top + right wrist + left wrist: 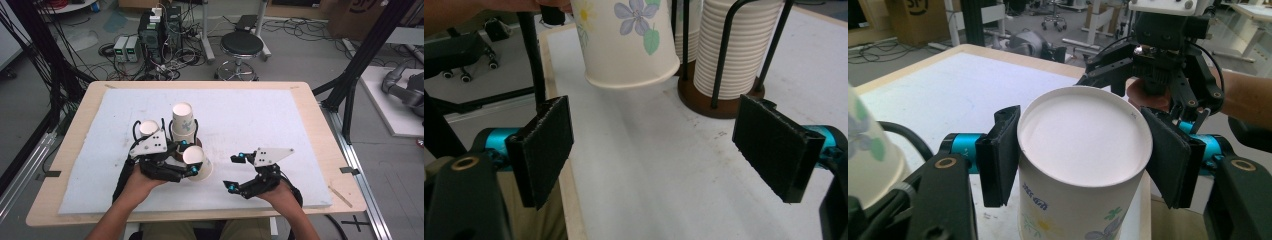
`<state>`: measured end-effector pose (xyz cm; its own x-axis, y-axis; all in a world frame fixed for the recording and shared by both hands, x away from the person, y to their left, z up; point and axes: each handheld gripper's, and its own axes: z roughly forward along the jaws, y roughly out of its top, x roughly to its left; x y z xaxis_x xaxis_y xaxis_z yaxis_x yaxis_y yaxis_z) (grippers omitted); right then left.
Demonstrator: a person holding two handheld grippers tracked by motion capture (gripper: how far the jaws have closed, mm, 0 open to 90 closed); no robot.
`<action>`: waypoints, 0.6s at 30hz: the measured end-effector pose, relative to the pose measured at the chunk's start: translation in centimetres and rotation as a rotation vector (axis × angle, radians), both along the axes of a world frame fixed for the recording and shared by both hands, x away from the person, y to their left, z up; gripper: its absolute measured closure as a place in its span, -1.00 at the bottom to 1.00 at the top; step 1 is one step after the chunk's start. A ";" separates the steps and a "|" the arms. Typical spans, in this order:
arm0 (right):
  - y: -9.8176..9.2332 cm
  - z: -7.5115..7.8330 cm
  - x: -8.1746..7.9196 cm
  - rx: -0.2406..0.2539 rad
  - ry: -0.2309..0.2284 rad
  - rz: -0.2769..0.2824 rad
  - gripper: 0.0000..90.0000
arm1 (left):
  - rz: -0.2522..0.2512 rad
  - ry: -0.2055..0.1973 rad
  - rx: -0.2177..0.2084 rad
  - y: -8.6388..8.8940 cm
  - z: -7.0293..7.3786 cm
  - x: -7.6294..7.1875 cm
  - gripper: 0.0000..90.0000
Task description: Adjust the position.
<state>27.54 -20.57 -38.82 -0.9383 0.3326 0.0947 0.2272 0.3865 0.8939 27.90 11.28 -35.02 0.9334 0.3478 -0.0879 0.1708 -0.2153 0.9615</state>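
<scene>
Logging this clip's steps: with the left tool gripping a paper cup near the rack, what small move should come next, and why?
Probably carry the cup rightward toward the right tool. The left tool is clamped on its sides, bottom up, and the cup hangs off the white mat, clear of the stacks in the cup rack. The right tool is open, holds nothing and faces the cup, so a handover looks likely.

Left tongs (pixel 189 159) clamped on a paper cup (pixel 196 161), right tongs (pixel 233 173) spread wide, empty, forearms low.
</scene>
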 end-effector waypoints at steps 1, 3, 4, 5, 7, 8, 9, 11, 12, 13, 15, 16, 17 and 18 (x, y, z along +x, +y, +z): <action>0.0 -0.1 0.0 0.001 0.003 0.000 -0.62 | -0.005 0.003 -0.001 -0.2 -0.1 0.0 -0.20; -0.1 -0.2 0.0 0.005 0.002 0.002 -0.62 | -0.021 0.004 0.013 -0.9 -0.4 -0.1 -0.20; -0.2 -0.2 -0.1 0.007 0.006 0.004 -0.62 | -0.026 0.006 0.014 -1.1 -0.5 -0.1 -0.20; -0.2 -0.2 -0.1 0.008 0.005 0.008 -0.62 | -0.026 0.006 0.014 -1.1 -0.5 -0.1 -0.20; -0.2 -0.2 -0.1 0.010 0.000 0.011 -0.62 | -0.037 0.008 0.017 -1.5 -0.6 -0.1 -0.20; -0.1 -0.2 -0.1 0.012 0.003 0.019 -0.62 | -0.043 0.011 0.016 -1.7 -0.7 -0.1 -0.20; 0.0 -0.3 -0.1 0.011 0.000 0.022 -0.62 | -0.056 0.008 0.014 -2.0 -0.7 -0.1 -0.20; 0.1 -0.4 -0.1 0.012 0.003 0.026 -0.62 | -0.061 0.009 0.014 -2.2 -0.8 -0.1 -0.20; 0.4 -0.6 -0.1 0.007 0.007 0.035 -0.62 | -0.067 0.009 0.017 -2.4 -0.8 -0.2 -0.20; 0.6 -0.7 -0.1 0.004 0.010 0.040 -0.62 | -0.075 0.008 0.021 -2.7 -0.8 -0.2 -0.20; 0.8 -0.8 -0.1 0.001 0.012 0.046 -0.62 | -0.079 0.011 0.022 -2.8 -0.9 -0.2 -0.20; 1.0 -0.8 -0.1 -0.003 0.011 0.050 -0.62 | -0.085 0.011 0.023 -3.1 -0.9 -0.3 -0.20; 1.0 -0.8 -0.1 -0.003 0.011 0.050 -0.62 | -0.085 0.011 0.023 -3.1 -0.9 -0.3 -0.20; 1.2 -0.9 -0.1 -0.004 0.011 0.057 -0.62 | -0.089 0.012 0.025 -3.2 -0.9 -0.3 -0.20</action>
<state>27.42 -19.36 -39.67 -0.9545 0.2793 0.1042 0.2150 0.4028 0.8897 27.57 8.12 -35.96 0.9598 0.2653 -0.0920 0.1616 -0.2539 0.9536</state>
